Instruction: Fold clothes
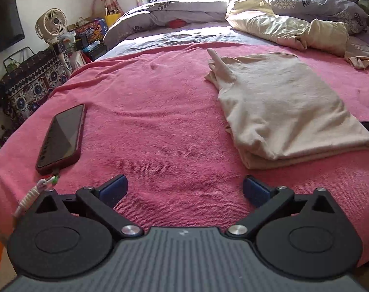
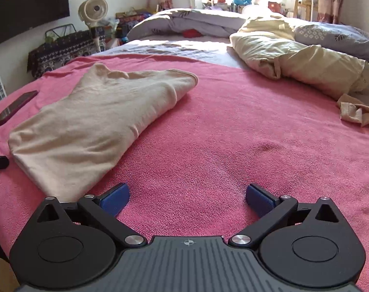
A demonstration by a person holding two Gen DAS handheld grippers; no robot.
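A pink blanket covers the near part of the bed and serves as the landmark here; beyond its far edge lie a grey patterned duvet and a crumpled cream quilt, both off the blanket toward the window; on the blanket itself rests the folded beige garment, lying flat in layers with one small corner of cloth sticking up at its far end, nothing touching it; off the blanket's left side stands a white fan beside a cabinet under a patterned cloth; a loose scrap of beige cloth sits at the blanket's right edge; a phone in a dark red case lies face up near the blanket's left edge, well apart from the garment; the left gripper hangs over the blanket's near edge with jaws spread wide and only bare blanket between them; the right gripper does likewise, jaws wide apart, the garment just to its left.
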